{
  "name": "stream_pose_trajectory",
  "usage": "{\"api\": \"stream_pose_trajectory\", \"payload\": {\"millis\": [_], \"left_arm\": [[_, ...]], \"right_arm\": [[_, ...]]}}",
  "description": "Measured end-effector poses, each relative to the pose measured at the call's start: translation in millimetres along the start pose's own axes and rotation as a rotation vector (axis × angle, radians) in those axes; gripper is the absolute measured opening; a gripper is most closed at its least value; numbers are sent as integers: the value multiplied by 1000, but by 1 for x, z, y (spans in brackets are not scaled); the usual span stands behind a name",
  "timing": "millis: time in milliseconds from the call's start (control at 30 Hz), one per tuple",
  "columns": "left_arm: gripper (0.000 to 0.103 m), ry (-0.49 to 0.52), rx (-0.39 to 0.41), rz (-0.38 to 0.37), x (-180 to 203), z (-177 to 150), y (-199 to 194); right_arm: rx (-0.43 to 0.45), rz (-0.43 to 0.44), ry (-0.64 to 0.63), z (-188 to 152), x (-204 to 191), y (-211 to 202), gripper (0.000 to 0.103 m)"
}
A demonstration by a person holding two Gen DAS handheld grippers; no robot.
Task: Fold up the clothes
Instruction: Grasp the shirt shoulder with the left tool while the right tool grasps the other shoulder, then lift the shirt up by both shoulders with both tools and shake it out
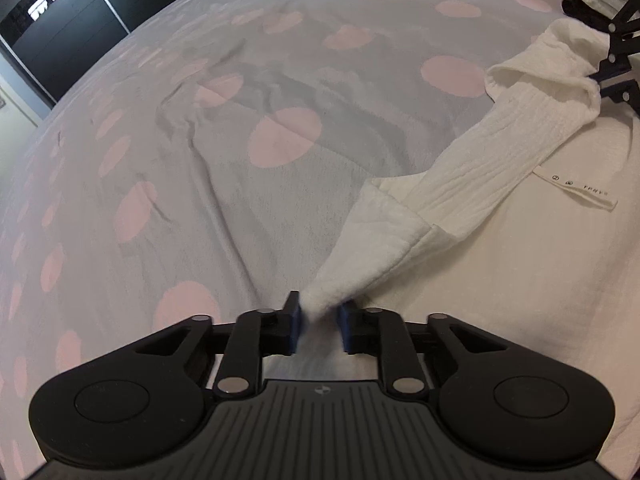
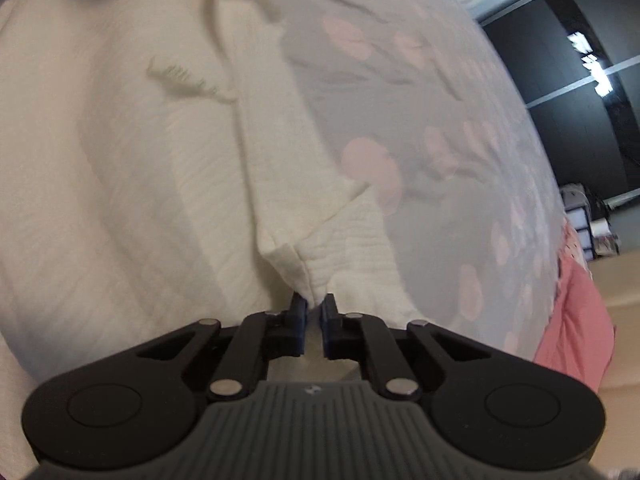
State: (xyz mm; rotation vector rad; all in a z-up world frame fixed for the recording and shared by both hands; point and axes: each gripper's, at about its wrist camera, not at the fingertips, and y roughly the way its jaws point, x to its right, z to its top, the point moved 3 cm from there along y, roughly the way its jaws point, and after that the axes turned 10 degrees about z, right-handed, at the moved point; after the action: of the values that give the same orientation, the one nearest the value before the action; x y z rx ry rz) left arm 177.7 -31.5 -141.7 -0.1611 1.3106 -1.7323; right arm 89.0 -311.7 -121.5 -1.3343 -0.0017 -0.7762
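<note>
Nearest in the left wrist view, the left gripper [image 1: 319, 322] pinches a bunched corner of the white garment [image 1: 472, 168] between its blue pads [image 1: 295, 322], the cloth squeezed into a narrow point at the fingertips. From that pinch the fabric rises and widens into a ribbed sleeve that stretches away to the upper right, where its open cuff end meets the right gripper [image 1: 612, 68] at the frame's edge. A small care label [image 1: 576, 190] lies flat on the garment's body just beside the sleeve.

In the right wrist view, the right gripper [image 2: 313, 322] is likewise clamped on a fold of the same white cloth, its fingers almost pressed together with only the thin edge of fabric between them. This picture is blurred, so exactly which part of the garment it holds is hard to tell, though it looks like the seam of the cuff. A faint greenish embroidered mark [image 2: 182, 82] shows on the broad white panel beyond.

The garment lies on a grey bedspread [image 1: 180, 160] with pink dots. Farther off, a pink cloth [image 2: 576, 320] sits at the bed's edge, and dark wardrobe doors [image 1: 76, 12] stand behind.
</note>
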Motion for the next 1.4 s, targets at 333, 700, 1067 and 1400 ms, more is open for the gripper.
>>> {"api": "stream_pose_trajectory", "payload": {"millis": [333,700,1067,1400], "left_arm": [[1,-374,238,41,-55,23,-100],[1,-490,700,282,-99,14,-336],[1,-386,1014,576,-111,20,-527],[1,-383,1218,677,-68,6,-592]], "right_arm": [[316,-421,362,26,63,-110,7],[627,-695,457,50,60,-273,7],[859,-930,296,78,44,-449,7],[970,-1073,276,65,11,-533,7]]}}
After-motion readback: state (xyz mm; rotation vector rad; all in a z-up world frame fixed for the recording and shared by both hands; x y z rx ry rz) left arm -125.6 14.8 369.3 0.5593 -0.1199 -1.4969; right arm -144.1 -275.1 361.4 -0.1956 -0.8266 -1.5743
